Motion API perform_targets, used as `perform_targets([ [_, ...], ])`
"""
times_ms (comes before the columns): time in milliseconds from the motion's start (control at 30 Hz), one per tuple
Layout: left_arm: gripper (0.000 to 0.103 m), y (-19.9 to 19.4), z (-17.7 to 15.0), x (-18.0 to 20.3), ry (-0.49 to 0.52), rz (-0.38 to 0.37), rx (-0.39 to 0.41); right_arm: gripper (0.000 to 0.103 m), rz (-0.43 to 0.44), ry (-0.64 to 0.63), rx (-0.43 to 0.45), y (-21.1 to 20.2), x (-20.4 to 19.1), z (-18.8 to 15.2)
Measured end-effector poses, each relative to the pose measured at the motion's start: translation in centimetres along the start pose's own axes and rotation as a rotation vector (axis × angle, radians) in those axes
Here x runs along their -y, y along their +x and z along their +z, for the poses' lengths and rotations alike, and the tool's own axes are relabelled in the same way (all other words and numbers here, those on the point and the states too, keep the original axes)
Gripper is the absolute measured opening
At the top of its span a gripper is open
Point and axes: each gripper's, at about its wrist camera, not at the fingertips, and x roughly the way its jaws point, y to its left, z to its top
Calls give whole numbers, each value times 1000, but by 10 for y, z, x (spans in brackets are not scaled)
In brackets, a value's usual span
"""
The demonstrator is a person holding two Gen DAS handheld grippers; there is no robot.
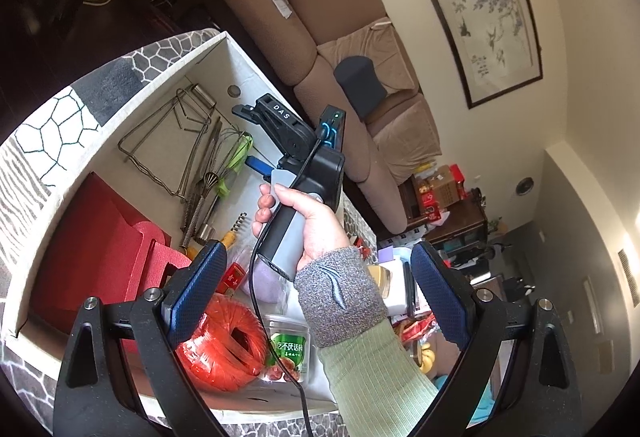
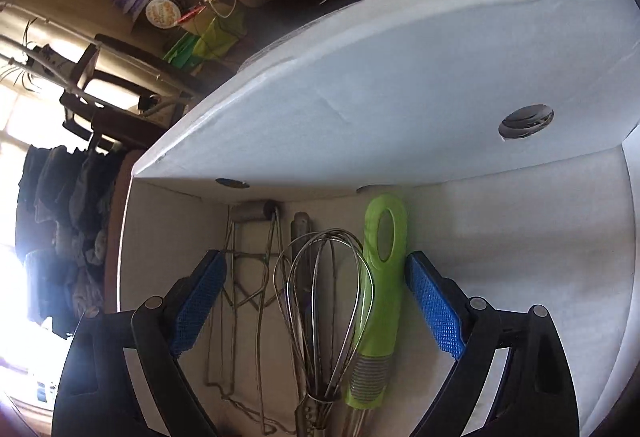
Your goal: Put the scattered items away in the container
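Note:
A white box (image 1: 208,49) holds metal wire racks (image 1: 168,141), a wire whisk (image 1: 208,177), a green-handled tool (image 1: 236,161), red foam pieces (image 1: 112,237), a red twine spool (image 1: 224,341) and a snack jar (image 1: 288,349). My left gripper (image 1: 316,293) is open and empty above the box's near end. My right gripper (image 1: 256,141) reaches into the box over the utensils. In the right wrist view it (image 2: 316,297) is open, its pads either side of the whisk (image 2: 324,297) and green handle (image 2: 380,277), touching neither firmly.
A brown sofa (image 1: 320,37) with a dark cushion (image 1: 360,81) stands behind the box. A patterned grey rug or cloth (image 1: 52,125) lies under the box. Cluttered shelves (image 1: 440,197) and a framed painting (image 1: 476,1) are at the right.

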Motion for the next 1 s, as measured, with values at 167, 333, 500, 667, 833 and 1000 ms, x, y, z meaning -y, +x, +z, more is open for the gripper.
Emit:
perform_targets([
  [167, 93, 9, -3, 8, 51, 73, -27, 93, -10, -31, 46, -33, -7, -2],
  [333, 93, 23, -10, 19, 135, 193, -60, 93, -40, -170, 48, -81, -24, -17],
  [500, 93, 30, -16, 28, 211, 314, -64, 94, -103, -319, 63, -122, -36, -46],
  [667, 93, 35, -21, 41, 327, 496, -25, 94, -169, -419, 112, -154, -34, -80],
  [833, 93, 44, -27, 47, 381, 563, -23, 94, -192, -449, 135, -176, -21, -105],
  [1000, 93, 50, -30, 51, 399, 576, -28, 94, -197, -517, 165, -201, -22, -130],
])
